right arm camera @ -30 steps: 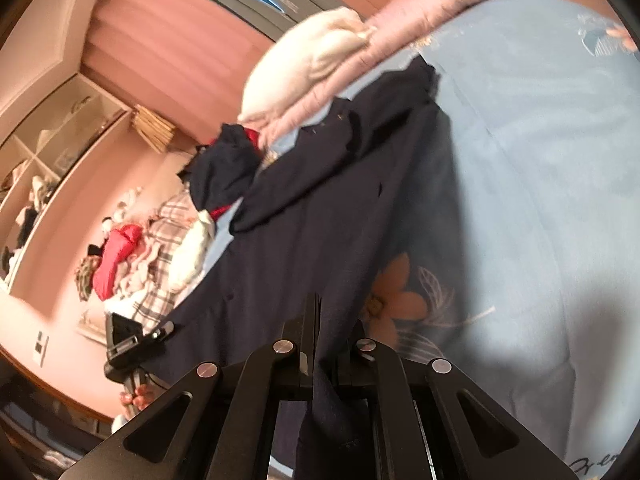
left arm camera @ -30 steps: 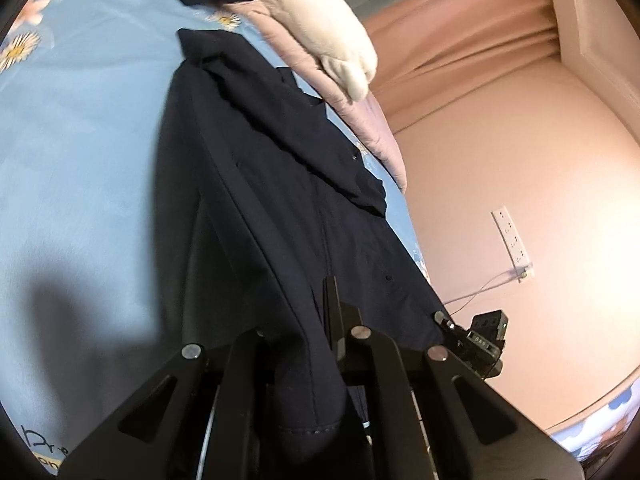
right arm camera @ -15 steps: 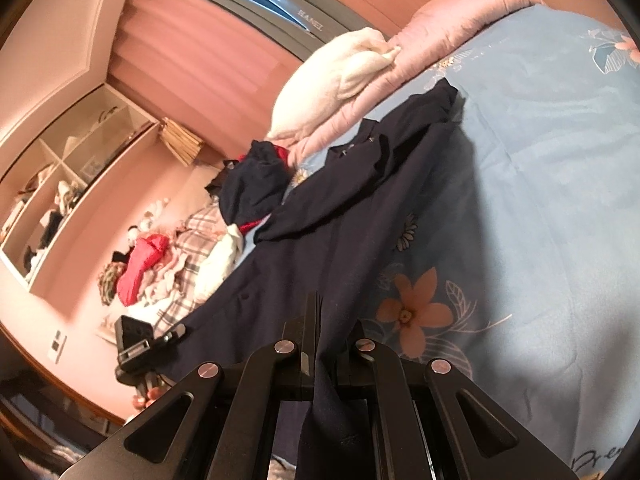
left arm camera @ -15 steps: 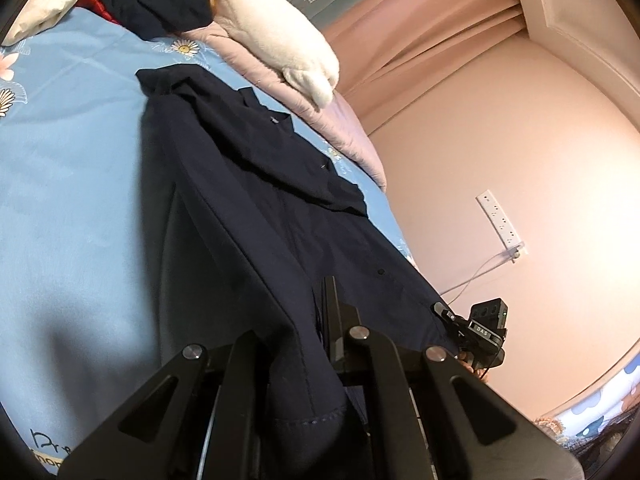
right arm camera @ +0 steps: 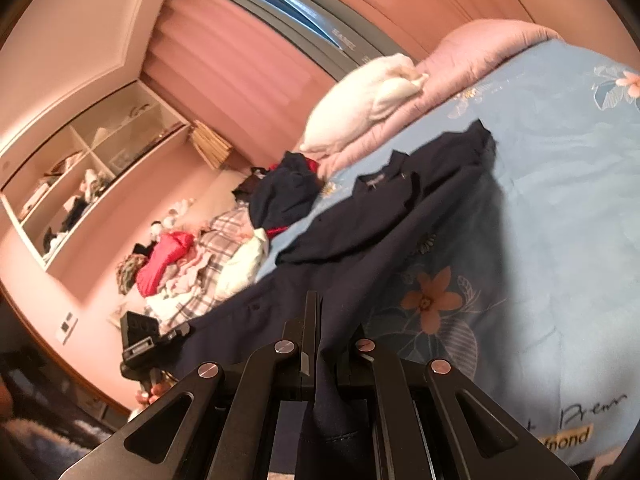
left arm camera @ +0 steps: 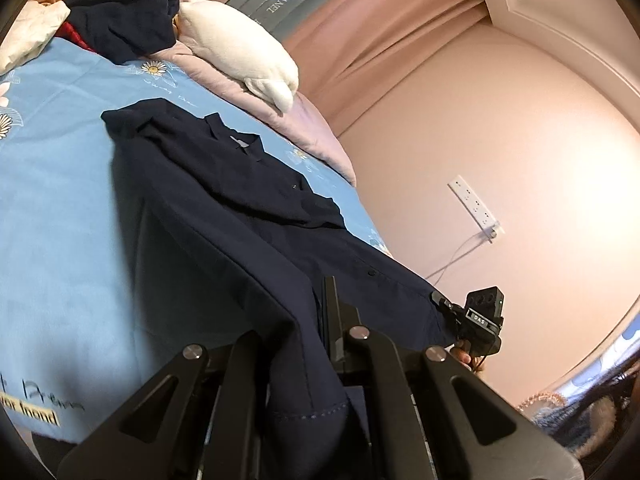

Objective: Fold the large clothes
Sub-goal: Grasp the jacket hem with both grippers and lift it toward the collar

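Observation:
A large dark navy button shirt (left arm camera: 224,216) lies lengthwise on the light blue flowered bed sheet (left arm camera: 52,184), collar at the far end, one sleeve folded across its chest. My left gripper (left arm camera: 308,344) is shut on the shirt's hem at one corner. My right gripper (right arm camera: 328,344) is shut on the hem of the same shirt (right arm camera: 360,232) at the other corner. Both hold the hem lifted off the sheet (right arm camera: 560,200) near the bed's front edge. Each gripper shows in the other's view, the right one (left arm camera: 480,320) and the left one (right arm camera: 140,340).
A white pillow (left arm camera: 240,48) lies on a folded pink quilt (left arm camera: 304,128) at the head of the bed. A heap of other clothes (right arm camera: 192,264) sits at one side, with a dark garment (left arm camera: 120,16) on top. A wall with a socket strip (left arm camera: 472,204) stands close by.
Both grippers have pulled back and lifted with the hem. The shirt now stretches out longer and flatter on the sheet, and more of the room shows.

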{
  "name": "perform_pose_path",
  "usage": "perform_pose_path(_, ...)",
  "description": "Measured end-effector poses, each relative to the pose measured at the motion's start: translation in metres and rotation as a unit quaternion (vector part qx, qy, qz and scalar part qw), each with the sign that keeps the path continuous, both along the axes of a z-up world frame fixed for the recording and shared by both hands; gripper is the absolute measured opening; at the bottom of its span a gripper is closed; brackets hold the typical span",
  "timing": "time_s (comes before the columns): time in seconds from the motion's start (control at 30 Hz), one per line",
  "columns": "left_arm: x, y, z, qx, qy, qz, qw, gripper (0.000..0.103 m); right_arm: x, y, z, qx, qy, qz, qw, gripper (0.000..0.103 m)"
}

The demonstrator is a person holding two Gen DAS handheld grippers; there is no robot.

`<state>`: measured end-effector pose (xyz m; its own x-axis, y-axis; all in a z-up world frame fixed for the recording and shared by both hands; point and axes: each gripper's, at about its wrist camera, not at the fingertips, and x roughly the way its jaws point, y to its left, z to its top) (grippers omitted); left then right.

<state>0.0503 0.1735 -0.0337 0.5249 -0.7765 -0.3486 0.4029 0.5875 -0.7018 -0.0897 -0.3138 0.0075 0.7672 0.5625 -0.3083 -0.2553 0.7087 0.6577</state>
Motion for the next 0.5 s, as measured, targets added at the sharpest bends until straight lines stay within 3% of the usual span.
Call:
perform_pose_path(0.17, -0.020, -0.002, 0.018, 0.002, -0.026, -0.010, 0.9996, 0.003, -0.014, 0.005, 0.019, -0.030, -0.030, 0.008, 0.999, 0.005)
perform_pose_path(0.5, -0.038, 0.002, 0.051, -0.019, -0.079, -0.015, 0.9966, 0.004, -0.014, -0.001, 0.041, -0.019, -0.102, 0.017, 0.995, 0.005)
